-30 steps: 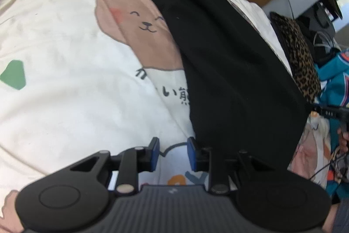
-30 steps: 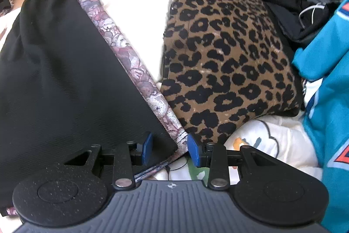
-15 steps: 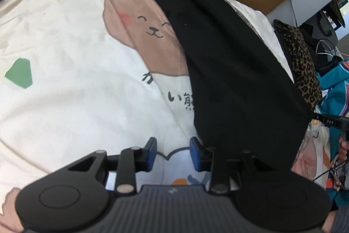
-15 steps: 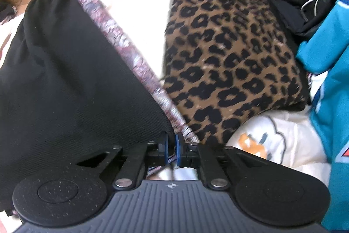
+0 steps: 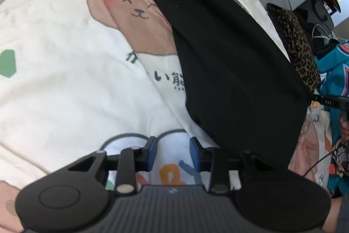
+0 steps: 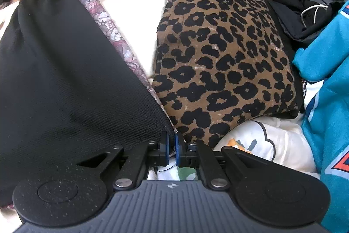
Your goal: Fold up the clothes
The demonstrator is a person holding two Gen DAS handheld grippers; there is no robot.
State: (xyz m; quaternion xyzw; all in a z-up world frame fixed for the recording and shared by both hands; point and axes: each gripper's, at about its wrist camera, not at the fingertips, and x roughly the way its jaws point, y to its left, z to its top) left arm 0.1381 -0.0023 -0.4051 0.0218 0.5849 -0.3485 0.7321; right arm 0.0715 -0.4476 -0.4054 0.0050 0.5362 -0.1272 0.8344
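1. Left wrist view: left hand-held gripper [image 5: 172, 153] part open, nothing between its pads, over the bear-print bedsheet [image 5: 65, 80]; black garment [image 5: 229, 54] lies just right of it.
2. Right wrist view: right hand-held gripper [image 6: 171, 149] pinched tight on the black garment's [image 6: 65, 71] near corner, beside the leopard-print cushion [image 6: 222, 54].

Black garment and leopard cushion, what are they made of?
Black garment: apparently a matte knit, fine ribbed weave visible near the right gripper, shut on its corner. Leopard cushion: looks like short plush or velour, slightly fuzzy nap; exact fibre unclear.
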